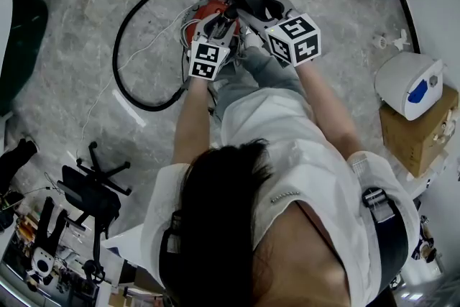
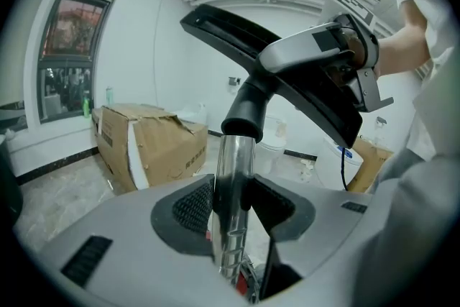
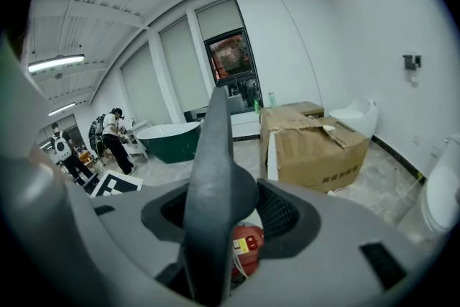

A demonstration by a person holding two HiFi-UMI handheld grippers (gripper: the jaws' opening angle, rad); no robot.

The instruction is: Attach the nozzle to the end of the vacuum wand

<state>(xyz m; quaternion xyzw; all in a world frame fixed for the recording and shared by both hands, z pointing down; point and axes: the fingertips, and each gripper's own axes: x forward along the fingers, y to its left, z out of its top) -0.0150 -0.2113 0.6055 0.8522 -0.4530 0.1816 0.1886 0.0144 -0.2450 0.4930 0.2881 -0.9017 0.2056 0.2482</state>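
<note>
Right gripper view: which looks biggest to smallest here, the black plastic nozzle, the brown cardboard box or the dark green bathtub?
Largest: black plastic nozzle, but it sits right at the camera, so its lead is unsure.
Next: brown cardboard box.
Smallest: dark green bathtub, which stands far back.

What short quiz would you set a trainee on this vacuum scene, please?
1. True or false: the right gripper is clamped on the black nozzle.
2. What stands between the jaws of the left gripper? A) a screwdriver B) the metal wand C) nothing
3. Fill in: the vacuum canister is coloured ____.
Key: 1 true; 2 B; 3 red.
</note>
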